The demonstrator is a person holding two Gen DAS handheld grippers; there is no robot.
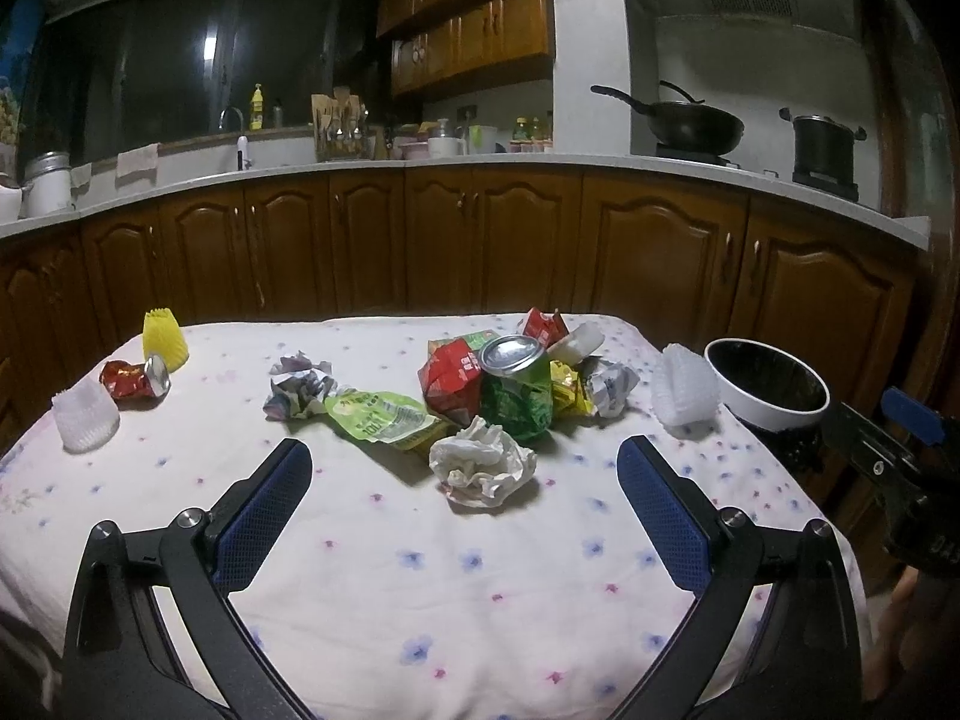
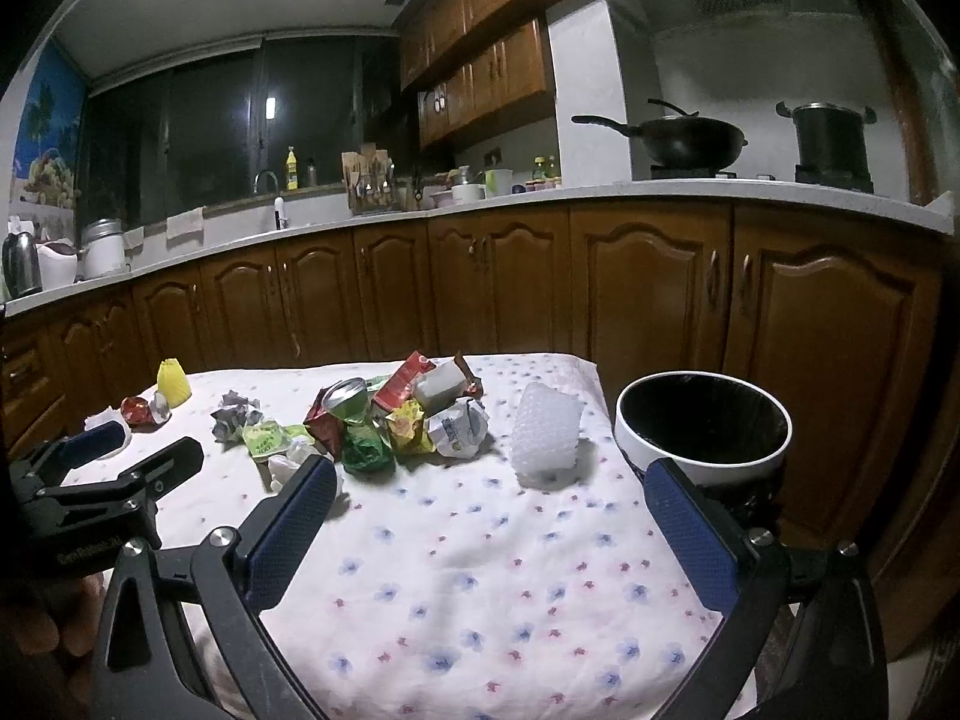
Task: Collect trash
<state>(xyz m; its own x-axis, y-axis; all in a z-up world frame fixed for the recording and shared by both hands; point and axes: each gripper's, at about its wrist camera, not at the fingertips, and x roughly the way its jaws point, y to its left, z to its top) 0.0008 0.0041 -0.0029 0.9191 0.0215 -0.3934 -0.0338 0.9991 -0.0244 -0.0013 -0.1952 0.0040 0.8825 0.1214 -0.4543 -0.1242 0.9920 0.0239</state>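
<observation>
Since the bin [image 2: 702,432] waits far right, both grippers (left gripper [image 1: 465,504], right gripper [image 2: 489,525]) hover spread wide and empty before the litter pile [image 1: 498,390].

Both wrist cameras low over near table [image 1: 480,570] edge, facing kitchen counter [image 2: 480,204]; right one further right; shared: trash pile [image 1: 510,390], bin [image 2: 702,438].

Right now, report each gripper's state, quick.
Left gripper: open, holding nothing, above the tablecloth.
Right gripper: open, holding nothing, near the white bin.
</observation>
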